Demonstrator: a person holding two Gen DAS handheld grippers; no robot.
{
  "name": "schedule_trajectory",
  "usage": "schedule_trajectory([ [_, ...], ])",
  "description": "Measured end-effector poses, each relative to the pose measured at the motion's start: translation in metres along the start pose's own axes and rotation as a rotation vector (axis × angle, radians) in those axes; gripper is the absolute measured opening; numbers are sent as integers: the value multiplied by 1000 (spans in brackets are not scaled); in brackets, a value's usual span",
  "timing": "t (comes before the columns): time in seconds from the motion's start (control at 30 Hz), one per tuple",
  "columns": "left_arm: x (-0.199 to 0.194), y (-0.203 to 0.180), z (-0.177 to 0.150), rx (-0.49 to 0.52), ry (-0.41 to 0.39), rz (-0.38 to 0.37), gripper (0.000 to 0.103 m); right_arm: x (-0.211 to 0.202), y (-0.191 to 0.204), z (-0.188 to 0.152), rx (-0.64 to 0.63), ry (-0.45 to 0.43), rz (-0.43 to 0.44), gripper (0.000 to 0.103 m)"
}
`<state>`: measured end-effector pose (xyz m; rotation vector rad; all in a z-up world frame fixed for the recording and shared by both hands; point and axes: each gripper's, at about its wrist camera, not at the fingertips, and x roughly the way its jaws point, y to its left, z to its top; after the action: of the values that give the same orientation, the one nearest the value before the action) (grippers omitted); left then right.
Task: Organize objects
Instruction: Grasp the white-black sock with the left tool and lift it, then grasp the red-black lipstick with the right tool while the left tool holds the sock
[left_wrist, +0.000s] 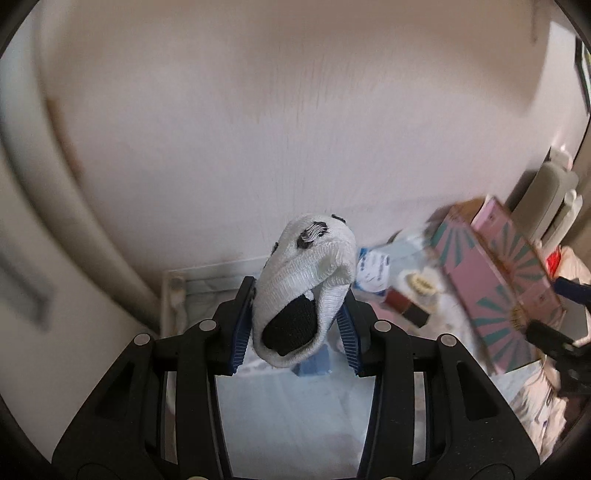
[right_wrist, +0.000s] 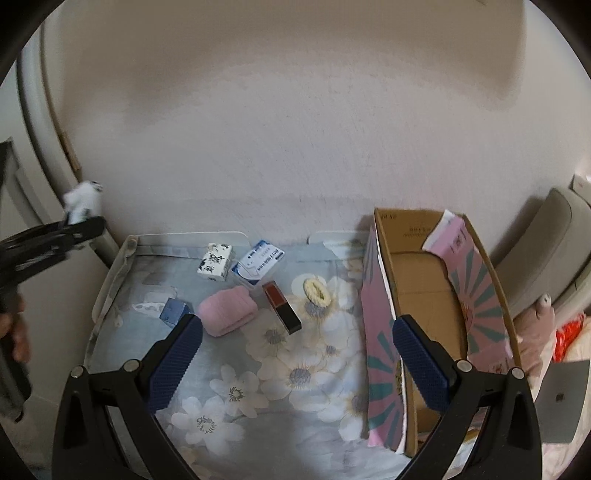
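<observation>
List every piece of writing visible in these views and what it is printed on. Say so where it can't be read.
Nothing can be read for certain.
Blue-and-white packet: lines of blue print, too small and blurred.
Cardboard box, inner back wall: faint print, upside down, unreadable.
Pink flap of the box: small marks, illegible.
White patterned carton: dark pattern only, no readable text.
Sock held in the left tongs: dark woven patches, no lettering.

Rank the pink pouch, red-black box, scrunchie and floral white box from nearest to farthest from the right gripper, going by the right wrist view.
From the right gripper:
1. Pink pouch, just beyond its left finger.
2. Red-black box, centre.
3. Scrunchie, right of that box.
4. Floral white box, far back, left.
</observation>
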<state>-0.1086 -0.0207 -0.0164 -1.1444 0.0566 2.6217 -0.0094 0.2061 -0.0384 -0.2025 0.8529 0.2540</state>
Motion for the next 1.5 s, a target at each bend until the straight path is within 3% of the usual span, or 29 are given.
schedule_trajectory([
  [0.2, -60, -3, -14, -75, -79, 29, 38, -4, -2, 0, -56, -32, 50, 102],
  [0.33, -73, -8, -24, -86, -100, 60, 38, -5, -1, 7, -100, -45, 89, 102],
  [0.5, -95, -16, -36, -101, -132, 91, 38, 23, 6, 35, -207, 39, 148, 101],
  [0.6, -95, -27, -43, -104, -139, 112, 38, 55, 13, 50, -297, 109, 169, 91],
  [0.77, -105, -32, -56, -123, -146, 138, 38, 128, 21, 59, -307, 339, 240, 74],
  [1.03, -116, -26, -75, -177, -139, 184, 38, 214, 35, 33, -382, 580, 196, 52],
  [1.33, -127, -17, -91, -220, -132, 226, 39, 234, 29, 17, -432, 644, 184, 23],
  [1.5, -125, -14, -91, -225, -126, 236, 39, 227, 23, 16, -437, 624, 202, 20],
])
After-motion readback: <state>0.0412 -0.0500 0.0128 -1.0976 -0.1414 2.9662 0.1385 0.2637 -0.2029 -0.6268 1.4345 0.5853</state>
